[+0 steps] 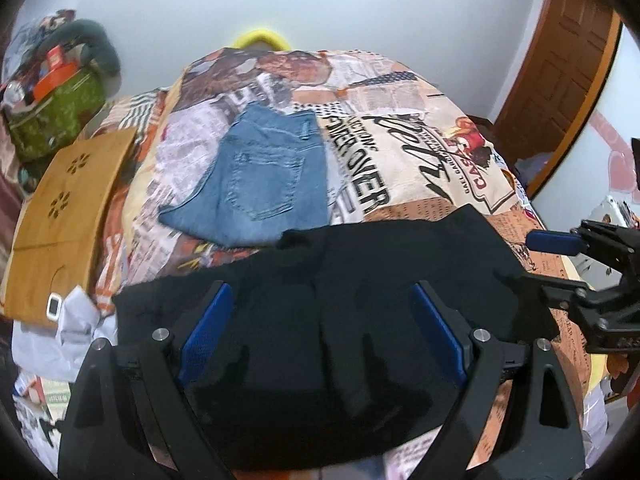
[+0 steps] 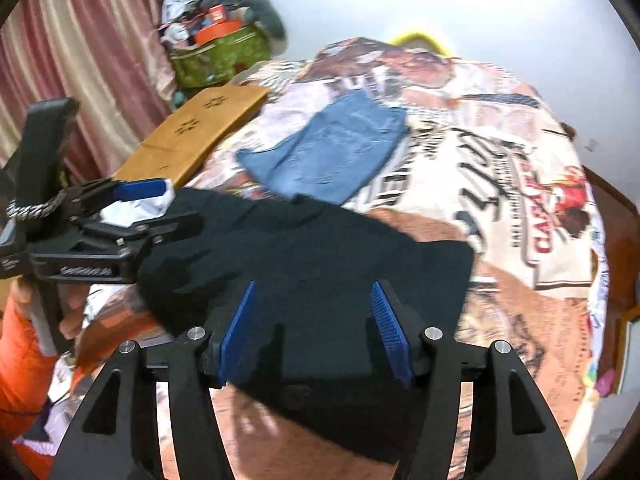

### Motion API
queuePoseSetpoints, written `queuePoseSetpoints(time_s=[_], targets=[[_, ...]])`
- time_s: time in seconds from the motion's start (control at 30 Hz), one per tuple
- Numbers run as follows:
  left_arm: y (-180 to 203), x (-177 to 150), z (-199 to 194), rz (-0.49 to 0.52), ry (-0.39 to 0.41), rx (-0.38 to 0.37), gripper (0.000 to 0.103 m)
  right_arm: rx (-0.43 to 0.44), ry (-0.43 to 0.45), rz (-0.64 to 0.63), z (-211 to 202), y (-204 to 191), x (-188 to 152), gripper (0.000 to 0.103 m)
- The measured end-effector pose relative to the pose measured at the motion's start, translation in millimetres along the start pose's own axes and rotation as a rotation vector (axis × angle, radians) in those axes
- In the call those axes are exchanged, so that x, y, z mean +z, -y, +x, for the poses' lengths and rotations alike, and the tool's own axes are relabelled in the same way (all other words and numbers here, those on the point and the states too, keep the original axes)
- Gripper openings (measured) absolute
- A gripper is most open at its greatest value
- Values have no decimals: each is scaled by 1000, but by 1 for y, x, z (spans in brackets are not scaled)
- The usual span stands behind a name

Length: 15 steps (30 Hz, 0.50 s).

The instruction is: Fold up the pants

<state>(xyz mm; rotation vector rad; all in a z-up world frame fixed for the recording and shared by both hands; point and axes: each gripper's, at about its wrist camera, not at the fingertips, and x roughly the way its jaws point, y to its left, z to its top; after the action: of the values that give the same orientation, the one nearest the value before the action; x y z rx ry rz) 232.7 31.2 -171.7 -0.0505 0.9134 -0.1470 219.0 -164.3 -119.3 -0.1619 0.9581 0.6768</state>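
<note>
My black pants point(image 1: 360, 280) lay folded mid-frame, jeans point(image 1: 260, 176) folded above; both claws, left point(image 1: 322, 330) and right point(image 2: 316, 332), stood spread and empty.

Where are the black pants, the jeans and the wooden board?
Black pants point(image 1: 360, 272), left wrist view, middle of the cloth.
Jeans point(image 1: 260, 176), left wrist view, back pocket.
Wooden board point(image 2: 192, 132), right wrist view, top face.

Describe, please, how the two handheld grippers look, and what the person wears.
Both the left gripper and the right gripper have black angular frames with silver round bolts and ribbed blue pads inside each finger. In the right wrist view, a braided black-and-white cord hangs on the left one. The sleeve is orange.
</note>
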Motion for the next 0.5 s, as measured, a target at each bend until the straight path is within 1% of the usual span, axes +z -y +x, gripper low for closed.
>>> queuePoseSetpoints(time_s=[0.13, 0.27, 0.43, 0.5], targets=[[18, 12, 21, 37, -29, -7, 91, -20, -27, 34, 13, 22, 1, 56], [31, 15, 49, 67, -87, -9, 91, -21, -78, 55, 36, 39, -7, 56], [48, 1, 87, 132, -193, 4, 91, -5, -156, 62, 60, 52, -26, 56], [52, -7, 99, 169, -234, 11, 93, 3, -149, 70, 59, 55, -33, 61]])
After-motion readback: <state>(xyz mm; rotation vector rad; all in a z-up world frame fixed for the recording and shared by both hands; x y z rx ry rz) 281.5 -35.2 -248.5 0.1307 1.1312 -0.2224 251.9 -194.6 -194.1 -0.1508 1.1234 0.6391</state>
